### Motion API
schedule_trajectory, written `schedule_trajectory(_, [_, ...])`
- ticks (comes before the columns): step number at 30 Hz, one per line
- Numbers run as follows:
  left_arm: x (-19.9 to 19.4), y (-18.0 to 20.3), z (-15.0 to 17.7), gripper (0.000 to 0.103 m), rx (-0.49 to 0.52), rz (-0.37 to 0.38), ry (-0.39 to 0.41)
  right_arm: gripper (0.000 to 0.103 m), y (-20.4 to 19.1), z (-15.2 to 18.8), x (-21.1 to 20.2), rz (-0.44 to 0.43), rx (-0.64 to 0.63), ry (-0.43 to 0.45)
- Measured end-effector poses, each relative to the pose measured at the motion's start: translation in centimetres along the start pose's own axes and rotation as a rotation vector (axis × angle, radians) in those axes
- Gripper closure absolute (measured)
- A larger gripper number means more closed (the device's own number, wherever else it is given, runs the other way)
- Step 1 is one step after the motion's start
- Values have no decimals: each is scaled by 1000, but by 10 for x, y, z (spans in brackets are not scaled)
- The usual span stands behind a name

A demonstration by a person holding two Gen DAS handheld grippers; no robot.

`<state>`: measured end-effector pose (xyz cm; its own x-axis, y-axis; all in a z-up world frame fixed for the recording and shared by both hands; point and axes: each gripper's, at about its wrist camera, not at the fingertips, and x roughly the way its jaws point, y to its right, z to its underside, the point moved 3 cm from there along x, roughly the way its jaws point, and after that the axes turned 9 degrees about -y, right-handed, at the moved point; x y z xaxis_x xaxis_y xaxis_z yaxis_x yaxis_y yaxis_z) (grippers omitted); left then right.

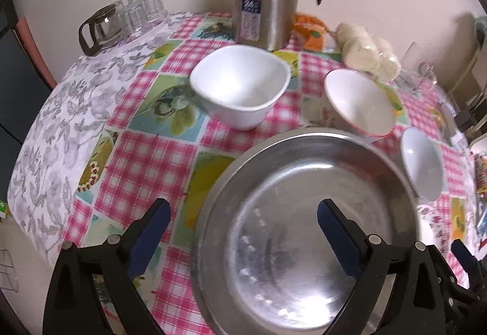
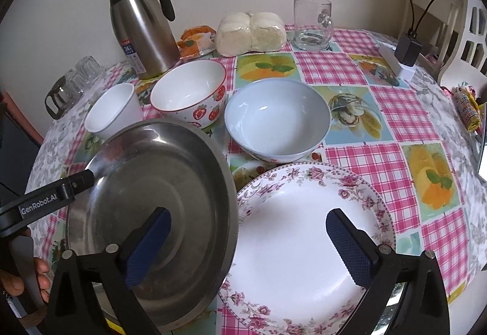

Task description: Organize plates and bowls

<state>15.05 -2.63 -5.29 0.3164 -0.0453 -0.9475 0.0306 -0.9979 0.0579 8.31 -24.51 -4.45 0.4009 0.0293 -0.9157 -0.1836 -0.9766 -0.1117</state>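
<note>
While both sets of jaws stand spread wide with nothing between the pads, the step in hand looks like a choice of what to gather first. The counter [image 2: 389, 122] carries everything. Largest is the steel pan [image 2: 152, 207], tilted so its right edge overlaps the floral plate [image 2: 304, 243]; the left gripper [image 1: 243, 231] hovers over the pan's near-left rim and the right gripper [image 2: 248, 239] over the seam of pan and plate. Beyond them stand the blue bowl [image 2: 277, 119], the strawberry bowl [image 2: 188, 94] and the white bowl [image 2: 114, 111], all apart and upright.

I judge the next move calls for pinching one rim, likely the pan's, since it lies over the plate and blocks lifting it. Behind stand a flask [image 2: 143, 21], wrapped buns [image 2: 251, 33] and a glass mug [image 2: 312, 23], close enough to the bowls that a wide swing could knock them.
</note>
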Motion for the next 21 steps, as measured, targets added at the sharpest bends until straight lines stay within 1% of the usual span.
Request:
schedule_trajectory(4, [-13, 18, 2, 5, 35, 91, 59, 0, 23, -3, -12, 14, 52, 29])
schedule_trajectory(10, [-28, 59, 11, 5, 154, 138, 118, 0, 67, -6, -26, 55, 141, 60])
schedule_trajectory(12, [-32, 71, 14, 5, 180, 148, 123, 0, 79, -5, -30, 57, 162, 66])
schedule_trajectory(15, [-38, 91, 18, 5, 231, 192, 128, 0, 99, -2, -35, 73, 193, 72])
schedule_trajectory(21, [-53, 132, 37, 5, 356, 147, 196, 0, 137, 8, -36, 93, 267, 56])
